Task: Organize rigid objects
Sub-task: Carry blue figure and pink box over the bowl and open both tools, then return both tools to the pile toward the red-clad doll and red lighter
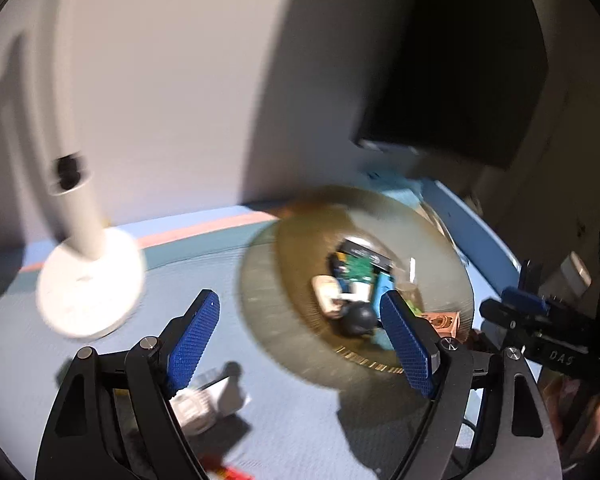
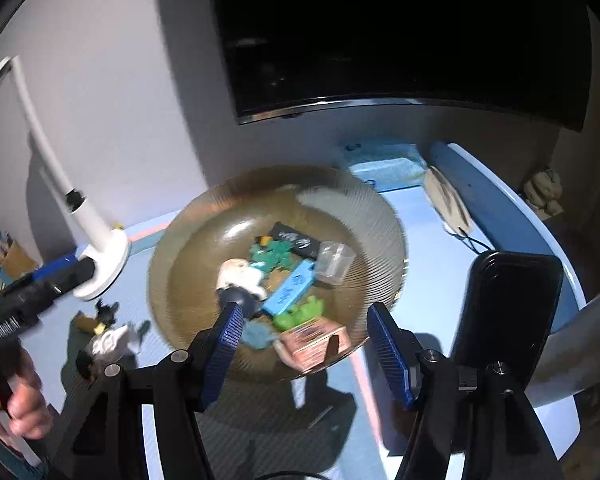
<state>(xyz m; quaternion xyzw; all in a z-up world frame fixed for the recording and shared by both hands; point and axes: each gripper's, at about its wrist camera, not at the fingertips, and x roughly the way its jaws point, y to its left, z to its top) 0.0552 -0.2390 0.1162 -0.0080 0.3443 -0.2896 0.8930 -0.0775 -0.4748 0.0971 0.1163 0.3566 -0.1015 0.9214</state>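
Note:
A ribbed amber glass bowl (image 2: 188,264) stands on the blue mat and holds several small rigid objects: a black box (image 2: 296,239), a blue block (image 2: 290,290), a clear cup (image 2: 334,263), a green toy (image 2: 300,312), a brown printed box (image 2: 314,342) and a white figure (image 2: 240,276). My right gripper (image 2: 304,336) is open and empty, just above the bowl's near rim. My left gripper (image 1: 300,330) is open and empty, left of the bowl (image 1: 260,280). A white toy (image 1: 204,400) lies on the mat below its left finger; it also shows in the right wrist view (image 2: 112,340).
A white lamp with a round base (image 1: 92,284) stands left of the bowl, also in the right wrist view (image 2: 104,264). A dark monitor (image 2: 400,32) hangs behind. A black phone (image 2: 508,312) stands at right. A blue box (image 2: 384,164) sits behind the bowl. A red piece (image 1: 232,472) lies near.

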